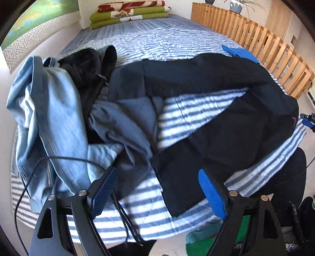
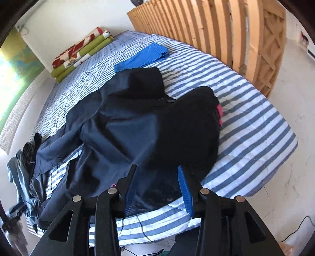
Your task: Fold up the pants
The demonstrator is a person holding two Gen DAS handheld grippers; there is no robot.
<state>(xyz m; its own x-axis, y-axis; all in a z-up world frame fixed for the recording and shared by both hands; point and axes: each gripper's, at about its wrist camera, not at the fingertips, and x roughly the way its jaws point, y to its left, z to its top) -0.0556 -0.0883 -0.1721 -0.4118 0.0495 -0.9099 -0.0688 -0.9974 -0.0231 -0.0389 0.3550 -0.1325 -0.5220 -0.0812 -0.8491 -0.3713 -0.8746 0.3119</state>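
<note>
Dark navy pants (image 2: 122, 126) spread on striped bed (image 2: 256, 122), legs splayed. Left gripper (image 1: 157, 195) wide open, empty; right gripper (image 2: 157, 191) open, empty, over waistband. Advice: pinch hem and waistband edges squarely, lay one leg onto other.

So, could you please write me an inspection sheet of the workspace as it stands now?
Surface: striped bed cover, wrinkled.
Job's things: dark pants spread out, legs apart, unfolded.
Clutter: light blue garment pile; black garment; blue cloth; folded blankets.
Grippers: left tongs open, empty; right tongs open above the waistband.
Cables: thin black cable over the pile.
Surroundings: wooden slatted rail, white wall.
</note>
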